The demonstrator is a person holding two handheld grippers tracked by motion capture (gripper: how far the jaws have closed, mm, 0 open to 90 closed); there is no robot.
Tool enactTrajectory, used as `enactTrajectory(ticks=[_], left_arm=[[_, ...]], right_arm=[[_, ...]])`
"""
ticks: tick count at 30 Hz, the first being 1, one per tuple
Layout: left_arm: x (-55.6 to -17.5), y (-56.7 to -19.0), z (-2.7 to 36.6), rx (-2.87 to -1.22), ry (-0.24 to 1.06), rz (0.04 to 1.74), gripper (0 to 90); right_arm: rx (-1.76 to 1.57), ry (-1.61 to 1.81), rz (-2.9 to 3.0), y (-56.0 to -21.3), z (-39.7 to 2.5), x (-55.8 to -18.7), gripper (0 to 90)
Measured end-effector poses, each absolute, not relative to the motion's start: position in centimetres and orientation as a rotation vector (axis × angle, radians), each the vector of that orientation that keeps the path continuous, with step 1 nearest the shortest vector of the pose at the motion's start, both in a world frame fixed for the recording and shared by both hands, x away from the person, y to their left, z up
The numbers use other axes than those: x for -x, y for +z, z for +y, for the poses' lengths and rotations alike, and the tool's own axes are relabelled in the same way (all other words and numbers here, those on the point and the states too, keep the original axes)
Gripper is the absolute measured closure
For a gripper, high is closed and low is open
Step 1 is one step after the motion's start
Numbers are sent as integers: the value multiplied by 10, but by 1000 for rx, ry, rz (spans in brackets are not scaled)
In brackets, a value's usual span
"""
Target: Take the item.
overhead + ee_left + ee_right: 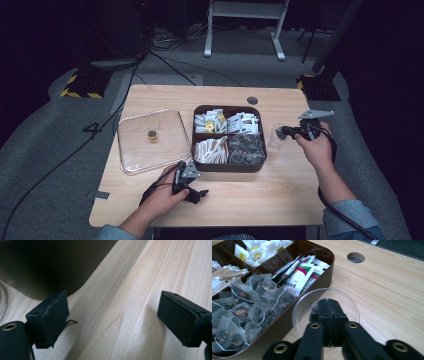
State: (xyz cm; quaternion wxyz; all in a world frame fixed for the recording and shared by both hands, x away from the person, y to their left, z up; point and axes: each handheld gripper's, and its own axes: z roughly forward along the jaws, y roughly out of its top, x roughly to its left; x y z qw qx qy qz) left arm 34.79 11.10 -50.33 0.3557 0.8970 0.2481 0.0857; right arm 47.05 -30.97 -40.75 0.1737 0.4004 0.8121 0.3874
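A brown four-part tray point(230, 169) stands mid-table. It holds white sachets point(210, 122), printed packets point(243, 121), paper sticks point(210, 149) and mesh tea bags point(246, 147). A clear glass cup point(274, 139) stands just right of it. My right gripper point(282, 132) reaches the cup from the right. In the right gripper view its jaws are pressed together point(329, 306) over the mouth of the cup point(324, 290), beside the tray wall point(287, 325), and I see nothing between them. My left gripper point(192, 187) rests low by the tray's front wall. It is open point(112, 320) over bare wood.
The tray's clear lid point(145, 150) with a gold knob point(152, 135) lies flat left of the tray. A round cable hole point(252, 100) sits near the far table edge. Bare wood runs along the front and right of the table. Cables and stands cover the floor beyond.
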Motion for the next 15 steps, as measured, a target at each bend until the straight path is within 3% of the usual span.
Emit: enactTrajectory(ticks=[4, 15], left_arm=[[-348, -503, 111, -2317, 222, 642, 108], [-347, -503, 112, -2318, 222, 641, 108]], right_arm=[[-1127, 1124, 2290, -405, -310, -470, 697], [-1107, 1177, 2231, -388, -316, -460, 542]])
